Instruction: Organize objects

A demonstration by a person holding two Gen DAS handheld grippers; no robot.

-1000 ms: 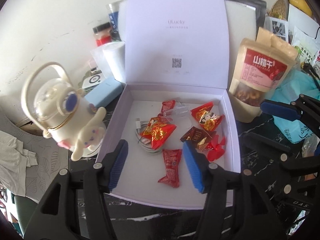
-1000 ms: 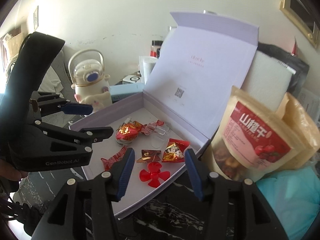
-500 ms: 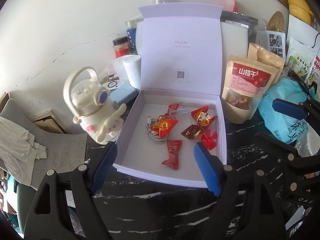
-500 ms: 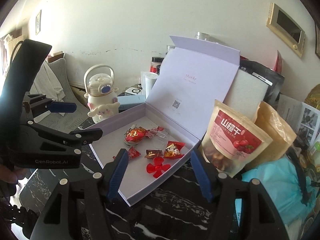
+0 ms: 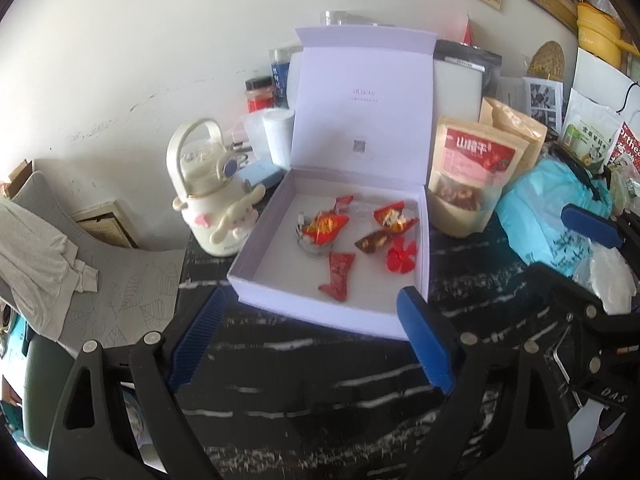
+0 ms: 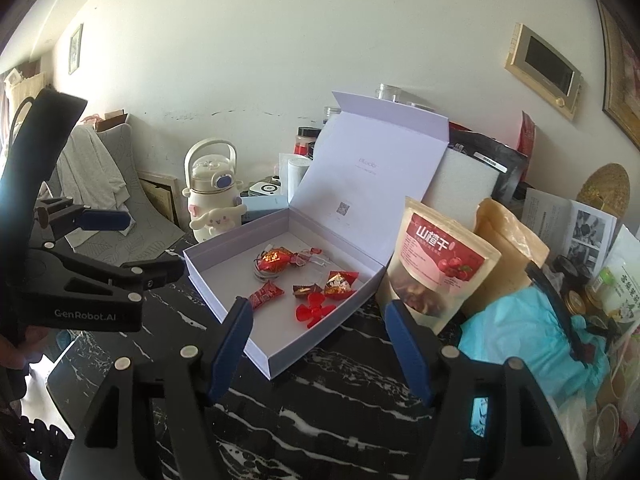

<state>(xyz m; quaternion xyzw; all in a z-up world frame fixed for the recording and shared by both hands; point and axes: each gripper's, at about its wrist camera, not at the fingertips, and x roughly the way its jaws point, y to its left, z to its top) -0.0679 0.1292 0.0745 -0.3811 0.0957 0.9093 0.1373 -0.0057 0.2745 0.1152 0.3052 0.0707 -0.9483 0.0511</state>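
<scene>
Found the open lilac box [image 5: 344, 318] on the dark marbled table [image 5: 320, 400], straight ahead of the left gripper [image 5: 311, 296] and just beyond its tips, near wall square to the jaws. Met the same box from the right gripper [image 6: 316, 304] corner-on, ahead and a little to the left. Judged the left hand the better placed for anything inside, the right for the clutter on the right.

Kept both pairs of jaws spread wide, with nothing between the blue pads [image 5: 424, 344]. Hovered both tools above the table, level, fingers pointing towards the far wall, short of the box's near edge.

Counted inside the box a long red candy wrapper [image 5: 338, 276], its long axis running near to far and slightly tilted, nearest the left jaws. Noted a red propeller [image 5: 398, 254] just to its right, by the right wall. Noted further back a red-gold candy [image 5: 324, 224] on top of a coiled white cable [image 5: 308, 246], and two more sweets towards the far right.

Saw the lid [image 5: 364, 100] standing upright at the far side, hinged there. Saw a cartoon water bottle [image 5: 216, 204] just left of the box and a snack pouch [image 5: 470, 176] just right of it, close enough to crowd a sideways approach.
</scene>
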